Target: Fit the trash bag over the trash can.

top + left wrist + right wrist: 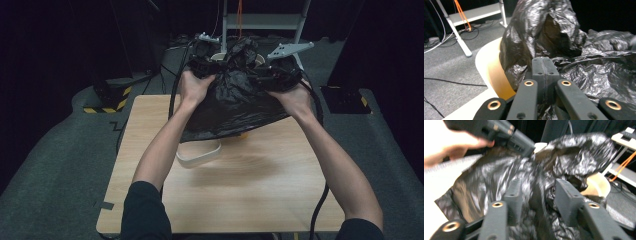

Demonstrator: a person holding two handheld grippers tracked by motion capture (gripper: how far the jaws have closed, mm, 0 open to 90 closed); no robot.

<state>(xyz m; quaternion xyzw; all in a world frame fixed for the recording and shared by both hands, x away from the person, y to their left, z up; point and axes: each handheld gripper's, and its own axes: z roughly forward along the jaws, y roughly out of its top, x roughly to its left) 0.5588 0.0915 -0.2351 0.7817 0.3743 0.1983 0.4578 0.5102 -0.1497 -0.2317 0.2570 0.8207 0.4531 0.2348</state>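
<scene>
So this was the lining step: a black bag (235, 95) was being worked over a cream bin (489, 67) at the far end of the table (250, 195). The left gripper (544, 65) had its jaws pressed together, pinching a fold of film right at its tips, bin rim just beyond and to its side. The right gripper (537, 195) had jaws apart with crumpled bag between them, no real clamp that I could see. Next I'd guess it needed to bite the edge and spread it over the rim.
</scene>
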